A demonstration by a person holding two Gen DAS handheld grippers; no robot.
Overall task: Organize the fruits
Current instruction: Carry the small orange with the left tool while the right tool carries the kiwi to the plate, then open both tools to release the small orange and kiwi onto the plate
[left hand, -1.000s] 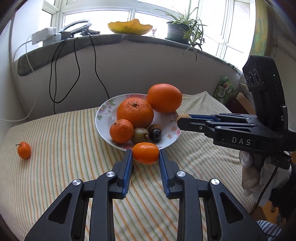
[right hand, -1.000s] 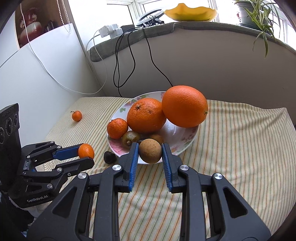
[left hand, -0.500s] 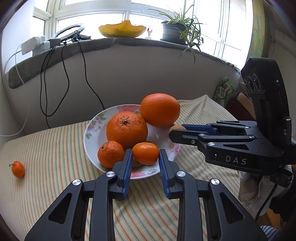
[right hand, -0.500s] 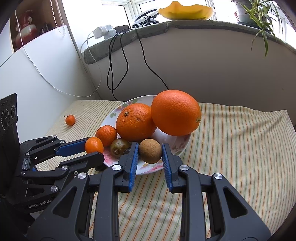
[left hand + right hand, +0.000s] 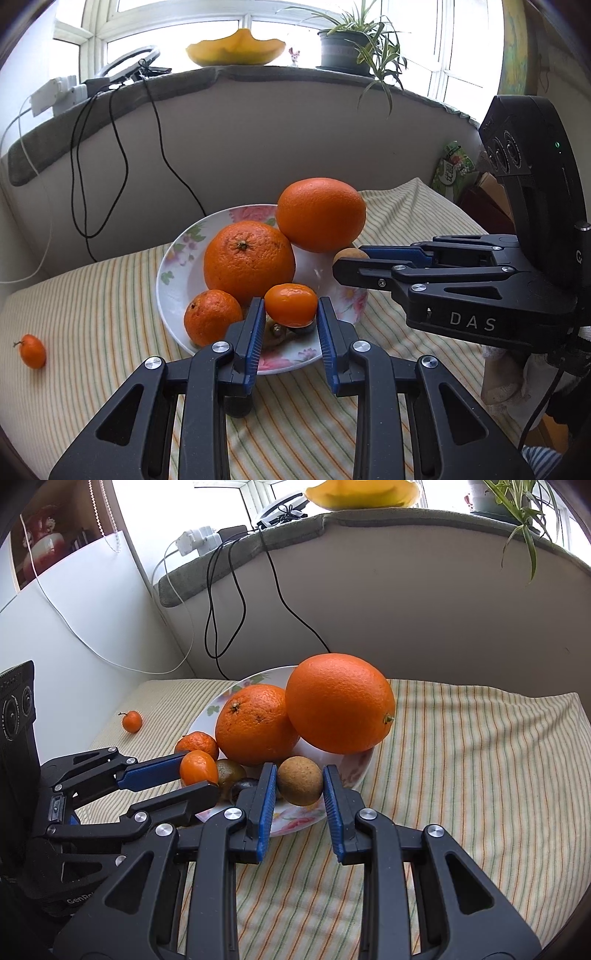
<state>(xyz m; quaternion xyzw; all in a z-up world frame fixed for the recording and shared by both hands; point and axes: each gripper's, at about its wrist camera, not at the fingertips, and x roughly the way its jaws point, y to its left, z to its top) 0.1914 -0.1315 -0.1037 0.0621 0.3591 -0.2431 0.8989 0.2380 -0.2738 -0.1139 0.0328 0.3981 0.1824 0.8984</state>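
Left tool [image 5: 291,314] grips a mandarin [image 5: 291,305], right tool [image 5: 300,787] a brown fruit [image 5: 300,781]. Plate [image 5: 173,258] is crowded: drop carelessly and the big orange [image 5: 320,214] rolls off.

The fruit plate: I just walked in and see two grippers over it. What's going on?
A person is gathering fruit onto the floral plate. The left gripper holds a small mandarin, the right gripper a brown kiwi-like fruit, both above the plate. One tiny mandarin lies out on the striped cloth.
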